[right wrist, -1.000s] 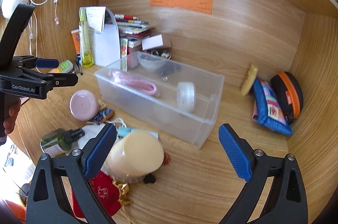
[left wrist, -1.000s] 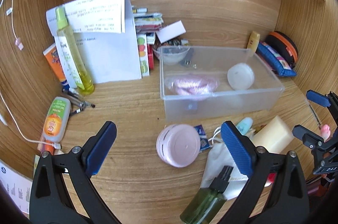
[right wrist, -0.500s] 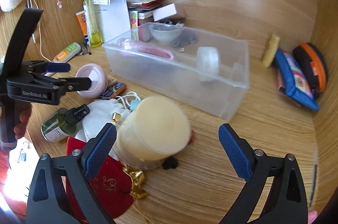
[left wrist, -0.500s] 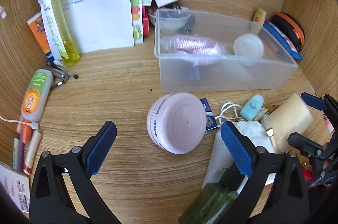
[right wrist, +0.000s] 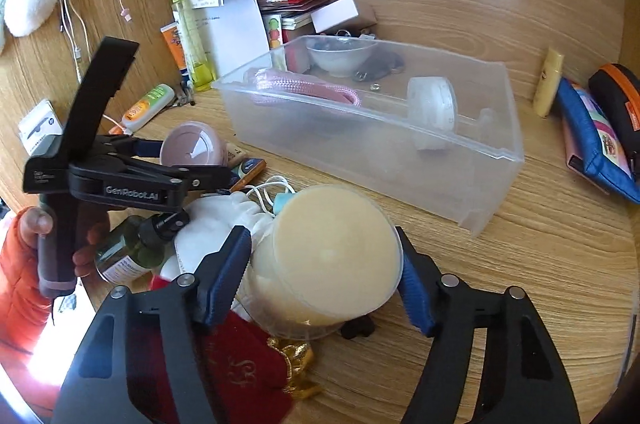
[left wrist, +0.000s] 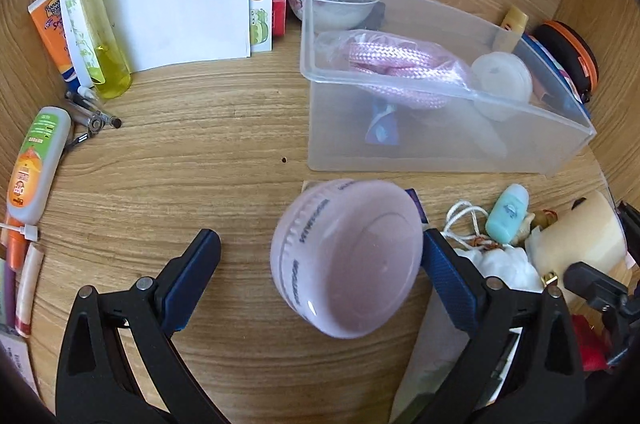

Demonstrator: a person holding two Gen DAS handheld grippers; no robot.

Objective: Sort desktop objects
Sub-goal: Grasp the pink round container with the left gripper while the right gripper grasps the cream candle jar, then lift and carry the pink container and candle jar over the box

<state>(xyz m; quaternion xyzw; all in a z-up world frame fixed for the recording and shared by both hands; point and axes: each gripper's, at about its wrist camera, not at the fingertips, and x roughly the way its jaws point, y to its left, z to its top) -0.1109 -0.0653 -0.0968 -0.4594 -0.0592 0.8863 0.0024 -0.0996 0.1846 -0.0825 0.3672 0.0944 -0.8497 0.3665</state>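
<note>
A round pink jar (left wrist: 346, 258) lies on the wooden desk between the open fingers of my left gripper (left wrist: 320, 266); the right finger is next to it, the left finger stands apart. It also shows in the right wrist view (right wrist: 195, 145). A cream-coloured round tub (right wrist: 326, 258) lies between the fingers of my right gripper (right wrist: 322, 276), which stand close on both sides; I cannot tell whether they press it. A clear plastic bin (left wrist: 436, 91) holds a pink rope (left wrist: 400, 71) and a white round jar (left wrist: 502, 83).
Beside the tub lie a white pouch (right wrist: 218, 220), a green spray bottle (right wrist: 132, 252), a red pouch (right wrist: 240, 372) and a small teal bottle (left wrist: 507, 218). A yellow bottle (left wrist: 90, 11), papers and books stand at the back left. Blue and orange cases (right wrist: 596, 127) lie right.
Both grippers have moved forward and down. The pink jar now sits between my left fingers, and my right fingers have narrowed around the cream tub.
</note>
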